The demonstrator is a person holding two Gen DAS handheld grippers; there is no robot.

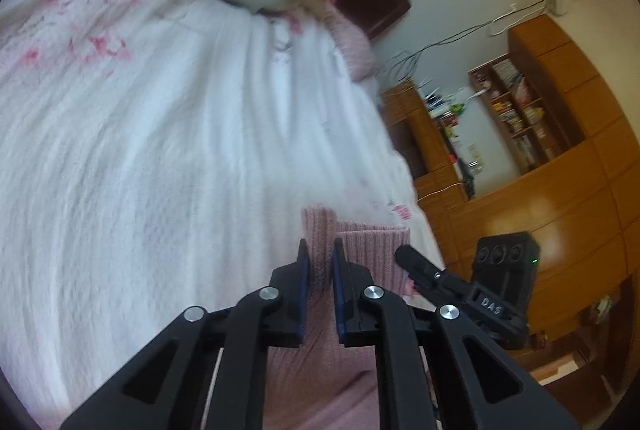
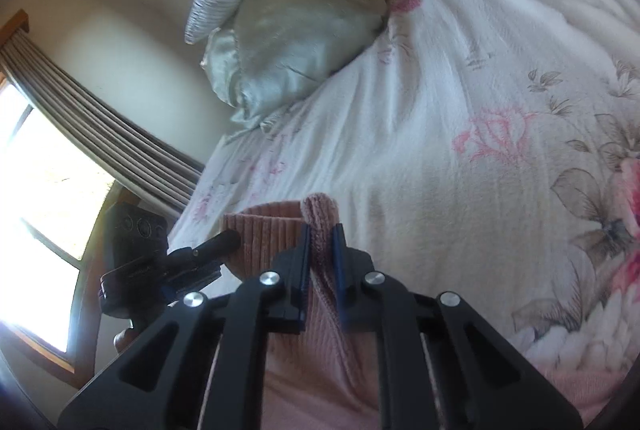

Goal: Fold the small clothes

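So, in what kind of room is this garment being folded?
Most likely a bedroom in a home: a bed with a floral quilt, a satin pillow at its head, and wooden shelves of books along the wall.

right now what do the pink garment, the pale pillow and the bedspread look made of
Pink garment: looks like ribbed knit, matte; fine vertical ribs show where both grippers pinch it.
Pale pillow: probably satin or silk-like, since it has a soft sheen.
Bedspread: seems a soft, fuzzy cotton or fleece, matte white with printed pink flowers; exact fibre unclear.
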